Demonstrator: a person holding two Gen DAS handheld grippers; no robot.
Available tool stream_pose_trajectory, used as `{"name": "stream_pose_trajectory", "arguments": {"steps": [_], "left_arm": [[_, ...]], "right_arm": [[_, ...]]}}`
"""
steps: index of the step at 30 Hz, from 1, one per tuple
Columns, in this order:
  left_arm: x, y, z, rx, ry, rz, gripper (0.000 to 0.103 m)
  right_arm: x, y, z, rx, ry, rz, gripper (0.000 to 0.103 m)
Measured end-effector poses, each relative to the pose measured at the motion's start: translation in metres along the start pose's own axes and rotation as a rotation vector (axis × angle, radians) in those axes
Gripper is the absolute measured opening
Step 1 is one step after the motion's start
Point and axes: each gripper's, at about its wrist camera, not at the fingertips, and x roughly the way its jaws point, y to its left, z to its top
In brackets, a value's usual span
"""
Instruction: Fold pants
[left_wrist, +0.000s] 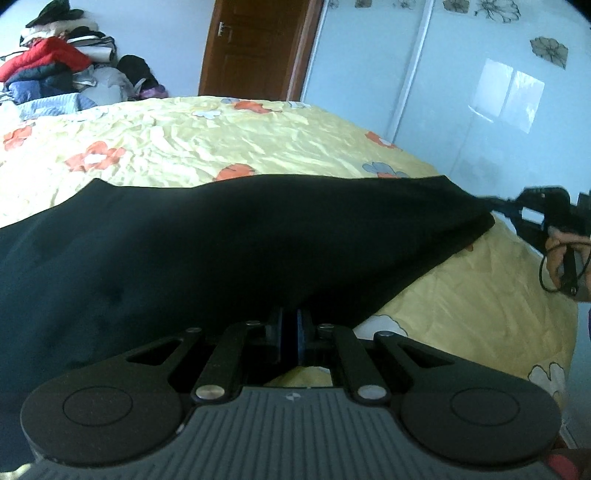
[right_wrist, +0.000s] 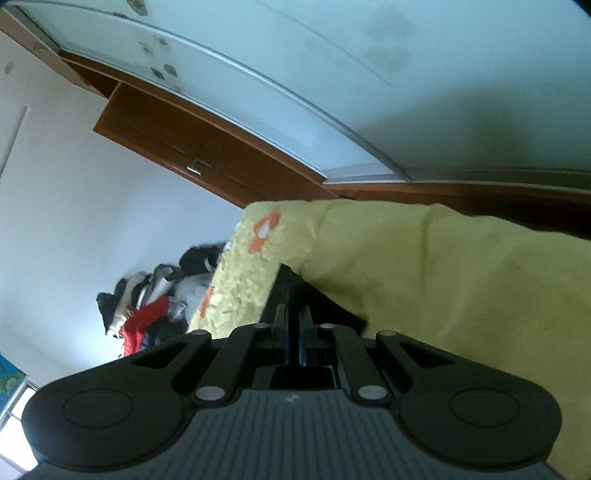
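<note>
Black pants (left_wrist: 184, 251) are held stretched above a yellow floral bed cover (left_wrist: 221, 136). My left gripper (left_wrist: 290, 321) is shut on the near edge of the pants. My right gripper (left_wrist: 495, 205) shows at the right of the left wrist view, shut on the far corner of the pants and pulling it taut. In the right wrist view the right gripper (right_wrist: 293, 317) is shut on a narrow strip of the black fabric (right_wrist: 291, 284), with the camera tilted sideways. Most of the pants are hidden in that view.
A pile of clothes (left_wrist: 59, 70) lies at the far left end of the bed. A brown wooden door (left_wrist: 255, 48) and a pale sliding wardrobe (left_wrist: 461, 92) stand behind the bed. The bed's edge (left_wrist: 535, 295) runs along the right.
</note>
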Motion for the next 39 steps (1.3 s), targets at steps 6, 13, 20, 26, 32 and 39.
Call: {"name": "stream_pose_trajectory", "arguments": {"steps": [6, 13, 20, 26, 32, 39], "left_arm": [[-0.007, 0.009, 0.000, -0.018, -0.001, 0.001, 0.018], [-0.033, 0.014, 0.004, -0.037, -0.089, 0.090, 0.073], [-0.046, 0.035, 0.011, -0.112, -0.106, 0.176, 0.073], [-0.051, 0.051, 0.005, -0.252, -0.050, 0.065, 0.073], [-0.041, 0.047, 0.007, -0.454, -0.012, -0.177, 0.075], [0.004, 0.041, 0.011, -0.769, 0.106, -0.391, 0.075]], "right_arm": [[-0.005, -0.008, -0.004, -0.032, 0.000, -0.100, 0.008], [-0.025, 0.056, -0.021, -0.369, -0.220, -0.265, 0.019], [0.025, 0.175, -0.156, -1.146, 0.191, 0.115, 0.056], [0.011, 0.195, -0.307, -1.786, 0.292, 0.334, 0.056], [0.011, 0.188, -0.329, -1.869, 0.271, 0.314, 0.054], [0.016, 0.181, -0.324, -1.873, 0.287, 0.270, 0.024]]}}
